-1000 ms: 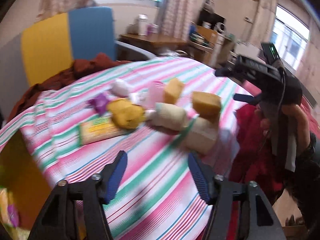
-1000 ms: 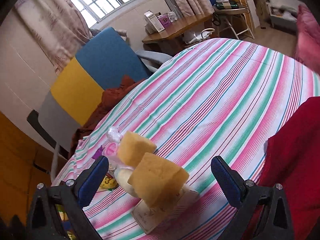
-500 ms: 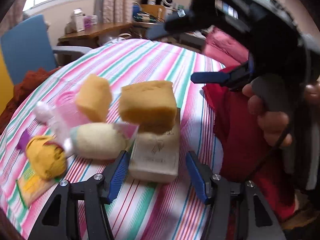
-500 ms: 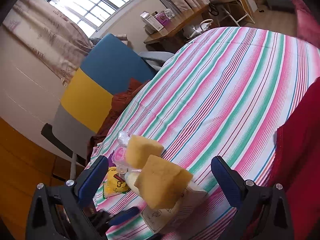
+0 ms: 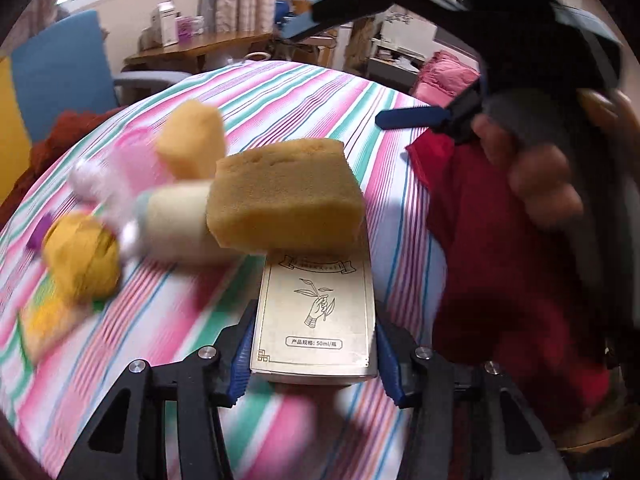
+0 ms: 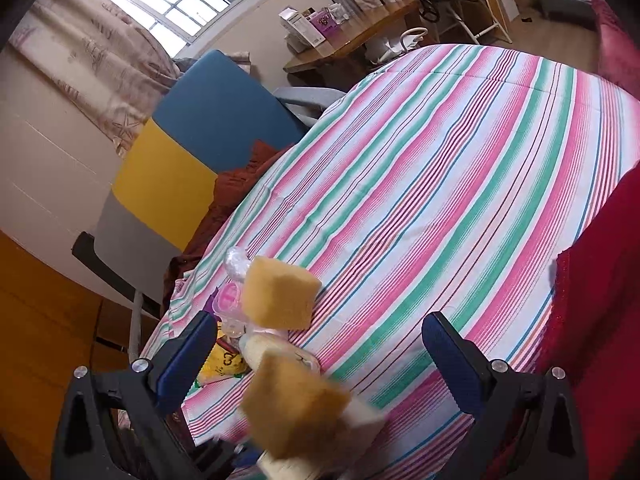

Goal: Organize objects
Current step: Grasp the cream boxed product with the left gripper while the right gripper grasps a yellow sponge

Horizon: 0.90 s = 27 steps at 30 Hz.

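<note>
- Cream carton [image 5: 316, 312], printed "50ml", pinched by the left gripper [image 5: 314, 354].
- Porous yellow sponge block [image 5: 284, 196] resting on the carton.
- Right gripper [image 6: 320, 360] spread wide above the carton.

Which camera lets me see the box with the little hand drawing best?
The left wrist view: the box lies face up between the left gripper, its drawing clear. The right wrist view shows only a blurry corner under a sponge.

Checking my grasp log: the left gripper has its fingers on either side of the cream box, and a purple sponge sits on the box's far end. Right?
Not quite: the sponge is yellow, not purple, per the left wrist view. The left gripper does straddle the cream box.
</note>
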Motion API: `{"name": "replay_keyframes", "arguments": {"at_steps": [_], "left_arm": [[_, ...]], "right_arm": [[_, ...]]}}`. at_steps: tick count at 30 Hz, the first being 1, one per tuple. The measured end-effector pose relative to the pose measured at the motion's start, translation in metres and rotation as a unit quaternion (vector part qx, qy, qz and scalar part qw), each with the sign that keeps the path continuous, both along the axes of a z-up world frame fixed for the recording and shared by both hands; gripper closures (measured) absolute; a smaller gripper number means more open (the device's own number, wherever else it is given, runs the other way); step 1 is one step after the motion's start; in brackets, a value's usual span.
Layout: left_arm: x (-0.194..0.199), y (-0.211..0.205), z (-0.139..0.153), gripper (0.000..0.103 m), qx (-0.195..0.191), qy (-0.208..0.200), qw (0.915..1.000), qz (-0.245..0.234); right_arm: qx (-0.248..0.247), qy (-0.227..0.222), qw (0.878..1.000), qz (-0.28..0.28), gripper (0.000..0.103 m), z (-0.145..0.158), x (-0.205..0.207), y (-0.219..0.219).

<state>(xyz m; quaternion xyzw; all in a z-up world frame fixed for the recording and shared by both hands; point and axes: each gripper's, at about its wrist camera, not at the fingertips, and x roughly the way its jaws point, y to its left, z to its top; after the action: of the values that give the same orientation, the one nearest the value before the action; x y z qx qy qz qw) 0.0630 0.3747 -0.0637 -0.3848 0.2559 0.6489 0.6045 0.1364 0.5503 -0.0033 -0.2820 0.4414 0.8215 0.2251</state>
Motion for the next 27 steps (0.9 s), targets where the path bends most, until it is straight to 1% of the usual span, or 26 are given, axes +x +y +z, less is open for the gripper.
{"name": "replay_keyframes", "arguments": {"at_steps": [2, 4, 6, 8, 9, 10, 12, 15, 17, 18, 19, 23, 25, 26, 27], "left_arm": [[0.001, -0.023, 0.001, 0.051, 0.001, -0.005, 0.9999, 0.012], [0.003, -0.046, 0.002, 0.051, 0.000, -0.002, 0.9996, 0.027], [0.001, -0.059, 0.003, 0.051, 0.000, -0.007, 0.9992, 0.038], [0.000, -0.072, 0.003, 0.051, 0.004, -0.011, 0.9988, 0.048], [0.000, -0.076, 0.003, 0.050, 0.006, -0.011, 0.9986, 0.051], [0.001, -0.080, 0.003, 0.050, 0.009, -0.010, 0.9984, 0.055], [0.001, -0.084, 0.004, 0.050, 0.011, -0.007, 0.9982, 0.058], [0.001, -0.088, 0.003, 0.050, 0.014, -0.002, 0.9982, 0.058], [0.002, -0.085, 0.001, 0.050, 0.015, -0.001, 0.9981, 0.060], [0.002, -0.086, 0.000, 0.050, 0.016, -0.002, 0.9980, 0.061], [0.002, -0.088, 0.000, 0.049, 0.017, -0.004, 0.9978, 0.063], [0.002, -0.092, -0.001, 0.049, 0.019, -0.005, 0.9976, 0.067], [0.001, -0.092, -0.005, 0.049, 0.010, -0.007, 0.9975, 0.070], [0.001, -0.093, -0.008, 0.049, 0.007, -0.009, 0.9974, 0.071], [0.001, -0.094, -0.011, 0.049, 0.004, -0.010, 0.9972, 0.074]], "right_arm": [[0.000, -0.004, 1.000, -0.001, 0.000, 0.000, -0.001, 0.000], [0.004, -0.006, 1.000, 0.005, 0.000, 0.001, -0.002, -0.002], [0.013, 0.000, 0.999, 0.040, 0.000, 0.005, -0.006, -0.010], [0.032, -0.002, 0.993, 0.112, 0.000, 0.010, -0.018, -0.028], [0.040, -0.008, 0.989, 0.139, 0.000, 0.011, -0.023, -0.037], [0.049, -0.017, 0.984, 0.171, 0.000, 0.012, -0.029, -0.049], [0.071, -0.044, 0.968, 0.238, 0.000, 0.012, -0.042, -0.073], [0.107, -0.088, 0.938, 0.318, 0.000, 0.009, -0.058, -0.109], [0.130, -0.109, 0.921, 0.351, 0.000, 0.007, -0.065, -0.127], [0.136, -0.115, 0.915, 0.362, 0.000, 0.006, -0.068, -0.130], [0.144, -0.124, 0.907, 0.376, 0.000, 0.004, -0.073, -0.138], [0.175, -0.152, 0.880, 0.414, 0.000, -0.001, -0.087, -0.159], [0.192, -0.166, 0.869, 0.424, 0.001, -0.005, -0.090, -0.168], [0.210, -0.179, 0.862, 0.425, 0.009, -0.007, -0.092, -0.171], [0.216, -0.188, 0.856, 0.430, 0.031, -0.008, -0.092, -0.174]]}}
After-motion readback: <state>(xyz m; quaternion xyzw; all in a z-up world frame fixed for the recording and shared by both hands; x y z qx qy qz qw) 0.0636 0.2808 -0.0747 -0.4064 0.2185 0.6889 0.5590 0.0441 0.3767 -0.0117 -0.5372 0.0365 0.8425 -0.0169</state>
